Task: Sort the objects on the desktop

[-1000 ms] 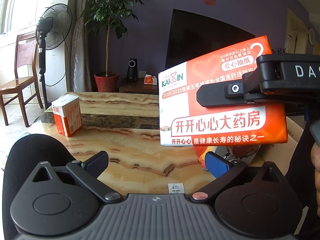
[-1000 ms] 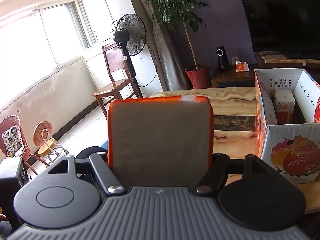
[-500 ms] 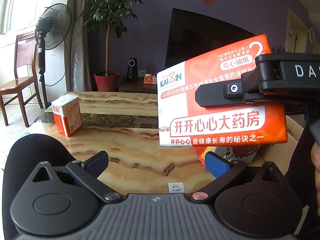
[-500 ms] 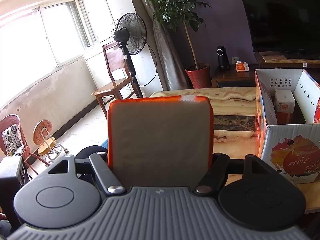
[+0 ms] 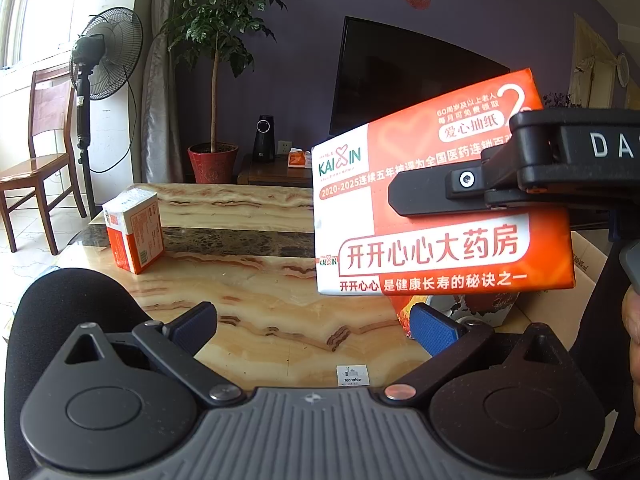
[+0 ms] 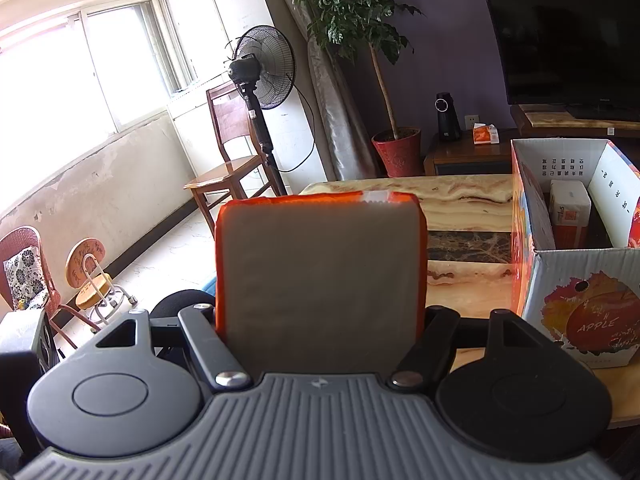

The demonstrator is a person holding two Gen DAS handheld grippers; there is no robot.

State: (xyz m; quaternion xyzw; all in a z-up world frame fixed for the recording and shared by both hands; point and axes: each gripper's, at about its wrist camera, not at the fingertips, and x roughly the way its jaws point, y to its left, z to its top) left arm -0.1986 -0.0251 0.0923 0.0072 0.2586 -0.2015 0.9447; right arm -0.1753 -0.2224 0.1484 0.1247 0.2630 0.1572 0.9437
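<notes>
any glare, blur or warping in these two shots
Right wrist: windows blown out white, tissue pack's near face in grey shadow, lines bowed by fisheye. Left wrist: window edge overexposed, pack print sharp, TV edges curved.

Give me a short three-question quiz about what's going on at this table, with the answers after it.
1. Which gripper holds the orange tissue pack?
2. True or false: the left gripper is empty.
3. Where does the small orange-and-white box stand: on the marble table or inside the apple carton?

Key:
1. The right gripper.
2. True; its jaws stand open with nothing between them.
3. On the marble table; a different white-and-orange pack is inside the apple carton.
</notes>
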